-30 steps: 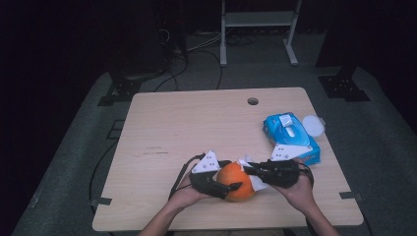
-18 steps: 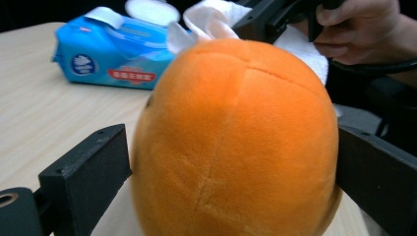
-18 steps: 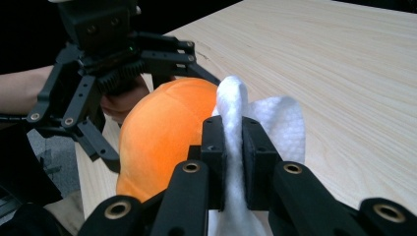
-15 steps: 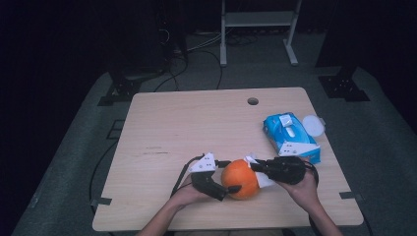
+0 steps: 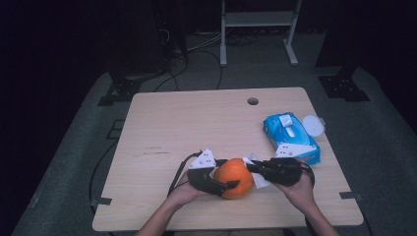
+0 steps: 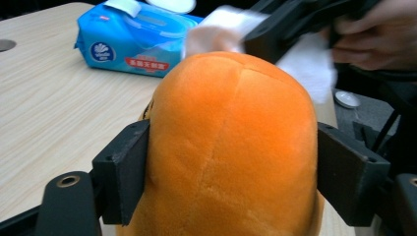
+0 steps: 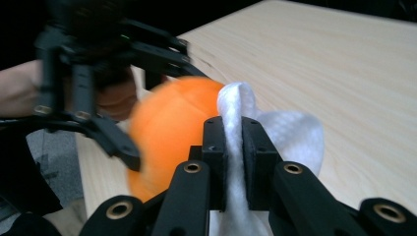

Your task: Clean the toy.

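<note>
High view: we hold an orange plush ball [image 5: 234, 177] near the table's [image 5: 196, 128] front edge. Left gripper view: our left gripper's [image 6: 231, 182] jaws, just closing, squeeze it; wipes pack [image 6: 133, 42] behind. Right gripper view: our right gripper [image 7: 233, 162] pinches a white wipe [image 7: 290, 132] against the ball.

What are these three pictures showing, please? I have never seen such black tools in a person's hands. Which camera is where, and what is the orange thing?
A person sits at a wooden table and holds a hand tool with a two-jaw claw in each hand. The high view looks down from above; the other two cameras ride on the claws. The left claw grips a soft orange ball-like toy, a jaw on each side. Its jaws have just been closing on it. The right claw pinches a white wipe against the toy. A blue pack of wipes lies at the table's right.
</note>
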`<state>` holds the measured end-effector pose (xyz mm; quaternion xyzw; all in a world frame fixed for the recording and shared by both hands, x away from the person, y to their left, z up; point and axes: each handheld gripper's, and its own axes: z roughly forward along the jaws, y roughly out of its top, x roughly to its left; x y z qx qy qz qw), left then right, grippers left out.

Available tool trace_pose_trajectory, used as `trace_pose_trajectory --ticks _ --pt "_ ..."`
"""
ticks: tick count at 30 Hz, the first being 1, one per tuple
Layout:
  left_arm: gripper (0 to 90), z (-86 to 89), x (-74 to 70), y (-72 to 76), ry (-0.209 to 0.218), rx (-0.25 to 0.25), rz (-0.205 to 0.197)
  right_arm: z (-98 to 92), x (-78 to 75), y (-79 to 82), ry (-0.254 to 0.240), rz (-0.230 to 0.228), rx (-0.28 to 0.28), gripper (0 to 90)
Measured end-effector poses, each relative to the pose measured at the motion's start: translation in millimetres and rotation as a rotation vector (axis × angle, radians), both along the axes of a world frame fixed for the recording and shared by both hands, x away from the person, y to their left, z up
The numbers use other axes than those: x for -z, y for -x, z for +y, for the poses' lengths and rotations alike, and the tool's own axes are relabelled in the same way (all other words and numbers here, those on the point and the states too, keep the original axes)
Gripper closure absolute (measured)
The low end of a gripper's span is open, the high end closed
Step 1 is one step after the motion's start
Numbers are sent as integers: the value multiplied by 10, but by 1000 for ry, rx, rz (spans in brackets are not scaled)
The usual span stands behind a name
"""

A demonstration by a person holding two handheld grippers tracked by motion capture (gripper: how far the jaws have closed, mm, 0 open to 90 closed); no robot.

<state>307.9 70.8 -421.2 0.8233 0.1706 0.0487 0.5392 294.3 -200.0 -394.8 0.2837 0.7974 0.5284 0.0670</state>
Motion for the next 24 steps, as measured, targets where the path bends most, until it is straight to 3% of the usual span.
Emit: trace_pose_trajectory --ticks 1,2,4,6,8,11,12,16,22,23,24 --pt "209 -12 12 -7 12 -22 7 38 -67 40 -41 -13 -39 813" --pt "207 -29 24 -6 18 -33 13 62 -91 56 -50 -17 -57 812" --pt "185 -43 28 3 19 -33 12 118 -124 89 -38 -31 -78 812" --pt "150 -55 19 28 2 -12 -12 211 -132 130 21 -69 -84 810" --pt "92 -32 21 29 23 15 3 197 -95 114 35 -71 -79 811" --pt "116 -10 53 19 21 41 -14 121 -83 75 19 -60 -55 810" --pt "185 -14 55 23 15 38 -27 44 -77 35 11 -51 -35 810" --pt "218 -51 55 29 -8 7 -47 14 -60 37 2 -37 -23 810" --pt "239 16 97 1 4 -5 -14 196 -91 156 15 -56 -96 809" --pt "256 23 103 1 5 0 -12 231 -105 170 51 -77 -96 809" --pt "256 24 110 6 7 3 -13 231 -105 170 51 -77 -96 809"
